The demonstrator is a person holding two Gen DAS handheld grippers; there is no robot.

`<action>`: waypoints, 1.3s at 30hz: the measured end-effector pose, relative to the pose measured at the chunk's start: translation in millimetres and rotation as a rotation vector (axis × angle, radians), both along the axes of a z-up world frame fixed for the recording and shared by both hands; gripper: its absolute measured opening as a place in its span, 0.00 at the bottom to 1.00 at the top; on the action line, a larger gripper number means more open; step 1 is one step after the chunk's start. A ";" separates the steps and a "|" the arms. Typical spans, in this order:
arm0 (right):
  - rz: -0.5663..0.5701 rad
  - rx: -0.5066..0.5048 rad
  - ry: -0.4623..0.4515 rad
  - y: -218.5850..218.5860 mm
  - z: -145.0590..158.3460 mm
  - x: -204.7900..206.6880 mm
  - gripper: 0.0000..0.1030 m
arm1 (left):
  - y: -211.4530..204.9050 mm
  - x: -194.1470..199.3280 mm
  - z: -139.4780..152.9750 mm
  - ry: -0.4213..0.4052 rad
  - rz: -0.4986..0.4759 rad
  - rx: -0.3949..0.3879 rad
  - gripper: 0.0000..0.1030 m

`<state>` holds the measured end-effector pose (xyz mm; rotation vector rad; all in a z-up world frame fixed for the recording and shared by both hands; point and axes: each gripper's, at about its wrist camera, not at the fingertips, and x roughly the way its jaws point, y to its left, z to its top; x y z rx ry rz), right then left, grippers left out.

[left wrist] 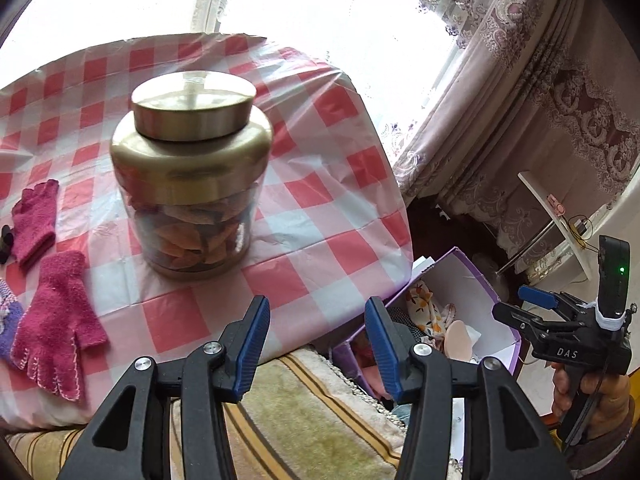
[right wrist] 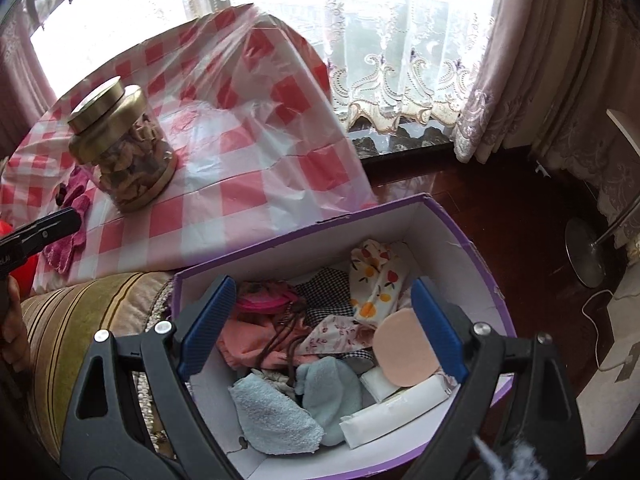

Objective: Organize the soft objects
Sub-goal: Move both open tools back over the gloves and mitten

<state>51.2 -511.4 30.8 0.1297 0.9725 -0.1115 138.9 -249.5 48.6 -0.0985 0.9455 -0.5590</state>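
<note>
my left claw (left wrist: 316, 344): jaws apart, nothing in them
my right claw (right wrist: 320, 328): spread wide, holding nothing, over the purple box (right wrist: 460, 232)
gloves (left wrist: 56, 320): 2 pink ones on the table

Looked like somebody's living room or bedroom at home, definitely not a lab. There was a table (left wrist: 328, 216) under a red-and-white checked plastic cloth, pushed up by a big bright window with lace curtains (right wrist: 400, 76) and heavy patterned pink drapes (left wrist: 560, 112). A striped cushion (right wrist: 80, 320) sat by the table, the floor (right wrist: 500, 208) was dark polished wood, and a jar (left wrist: 188, 176) of snacks stood on the cloth.
</note>
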 end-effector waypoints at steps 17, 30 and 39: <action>0.387 -0.019 -0.031 144.0 28.6 18.8 0.88 | 173.5 26.0 -10.0 0.016 0.434 0.023 0.49; 0.645 -0.044 -0.062 253.7 40.1 45.1 0.88 | 256.3 69.8 -55.4 0.163 0.660 0.257 0.63; 0.735 -0.056 -0.120 314.6 50.2 82.5 0.88 | 269.9 90.4 -82.0 0.252 0.844 0.311 0.65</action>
